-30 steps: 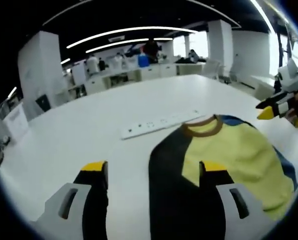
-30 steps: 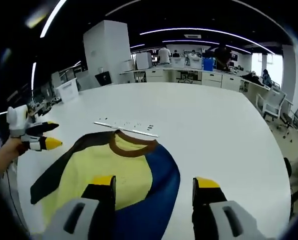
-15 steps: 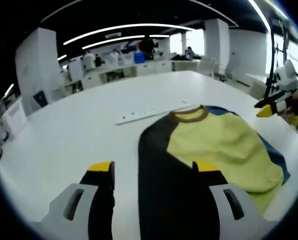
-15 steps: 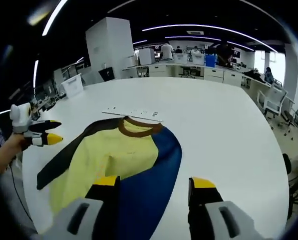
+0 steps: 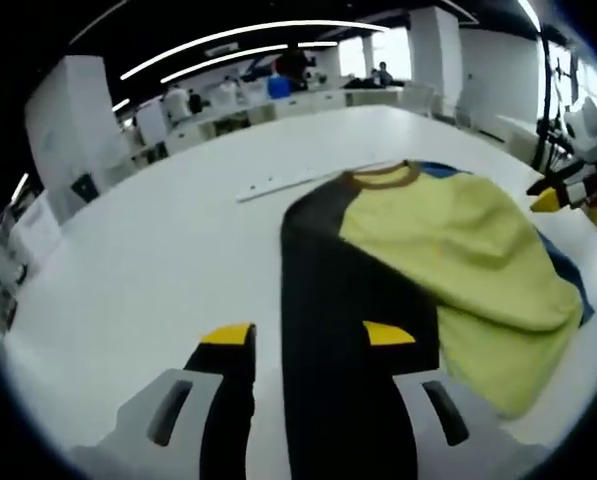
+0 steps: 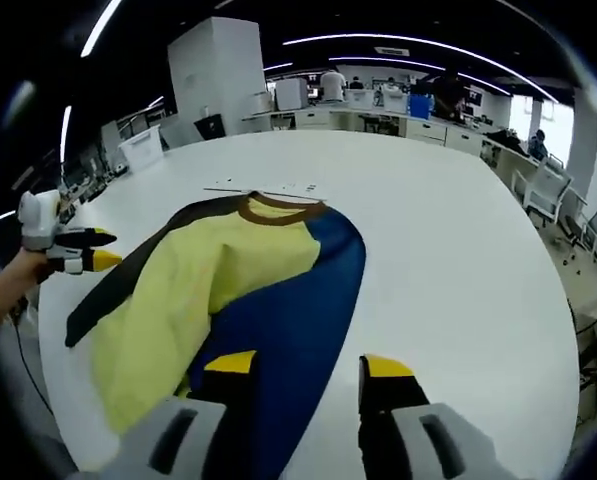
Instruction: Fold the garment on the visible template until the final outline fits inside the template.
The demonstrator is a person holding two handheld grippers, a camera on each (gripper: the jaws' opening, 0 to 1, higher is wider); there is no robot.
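In the left gripper view, the left hand-held gripper [image 5: 308, 340] hangs low over the white counter [image 5: 148, 260], its yellow-tipped jaws wide apart and holding nothing. The black sleeve [image 5: 348, 320] of the garment [image 5: 448, 250] runs up between the jaws. Beyond it the yellow body lies bunched, not flat, with a strip of blue at its far edge and a brown collar [image 5: 383, 177] at the top. A white strip [image 5: 288, 183] lies on the counter just past the collar. At the right edge the other hand-held gripper [image 5: 568, 190] shows, held in a hand.

In the right gripper view, the right hand-held gripper [image 6: 308, 365] is also wide and holds nothing; its left jaw stands over the blue sleeve [image 6: 288, 310], its right jaw over bare counter [image 6: 448, 260]. The yellow body [image 6: 178, 290] lies left of the blue, the black sleeve along its far left. The collar [image 6: 278, 208] touches the white strip [image 6: 268, 187]. At the left edge the left hand-held gripper appears, held in a hand [image 6: 8, 285]. Desks and people stand far behind.
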